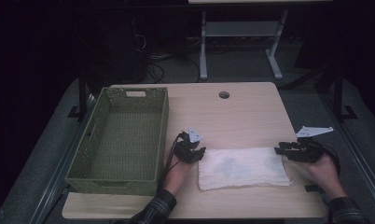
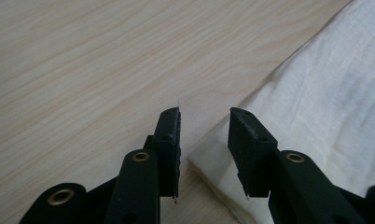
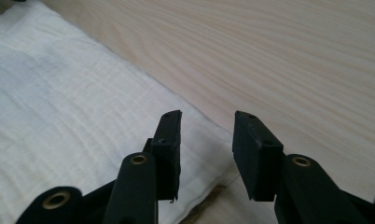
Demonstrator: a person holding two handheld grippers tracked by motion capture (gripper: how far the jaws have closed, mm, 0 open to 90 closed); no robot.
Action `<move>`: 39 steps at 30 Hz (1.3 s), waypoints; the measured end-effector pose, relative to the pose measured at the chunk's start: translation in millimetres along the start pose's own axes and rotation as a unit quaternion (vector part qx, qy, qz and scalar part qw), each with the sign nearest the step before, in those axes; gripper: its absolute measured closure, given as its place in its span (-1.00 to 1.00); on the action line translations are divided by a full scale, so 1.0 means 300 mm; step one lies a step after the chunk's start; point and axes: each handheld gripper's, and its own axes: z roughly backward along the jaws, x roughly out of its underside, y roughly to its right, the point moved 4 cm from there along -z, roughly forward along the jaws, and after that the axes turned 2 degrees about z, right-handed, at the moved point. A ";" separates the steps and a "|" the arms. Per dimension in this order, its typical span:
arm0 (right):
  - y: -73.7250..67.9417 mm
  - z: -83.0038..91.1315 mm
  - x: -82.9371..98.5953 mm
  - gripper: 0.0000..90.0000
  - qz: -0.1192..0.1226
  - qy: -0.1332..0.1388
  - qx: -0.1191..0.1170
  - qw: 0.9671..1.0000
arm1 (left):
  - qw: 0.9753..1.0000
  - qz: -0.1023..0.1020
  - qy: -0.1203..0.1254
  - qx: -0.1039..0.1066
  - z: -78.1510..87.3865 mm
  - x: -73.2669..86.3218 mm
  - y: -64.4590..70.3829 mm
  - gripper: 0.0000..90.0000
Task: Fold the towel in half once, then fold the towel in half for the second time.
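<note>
A folded white woven cloth point(image 1: 244, 167) lies on the pale wooden table point(image 1: 251, 116), right of the green wicker basket point(image 1: 122, 140). The left gripper point(image 2: 204, 128) and right gripper point(image 3: 206, 130) straddle its opposite far corners, jaws parted narrowly, gripping nothing.

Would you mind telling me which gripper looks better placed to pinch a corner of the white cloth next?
Probably the left gripper: its open jaws straddle the white cloth corner. The right gripper, also open, sits over the cloth's far edge, slightly less squarely.
</note>
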 end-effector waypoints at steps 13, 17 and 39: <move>0.047 -0.052 0.017 0.43 -0.002 -0.028 0.012 1.000 | 1.000 -0.005 -0.021 0.006 -0.037 0.032 -0.009 0.48; 0.053 -0.073 0.026 0.60 -0.003 -0.045 0.008 0.999 | 1.000 -0.012 -0.019 0.012 -0.037 0.031 -0.002 0.59; 0.070 -0.070 -0.007 0.93 0.025 -0.022 0.010 0.999 | 1.000 0.001 0.009 0.016 -0.039 0.010 -0.028 0.91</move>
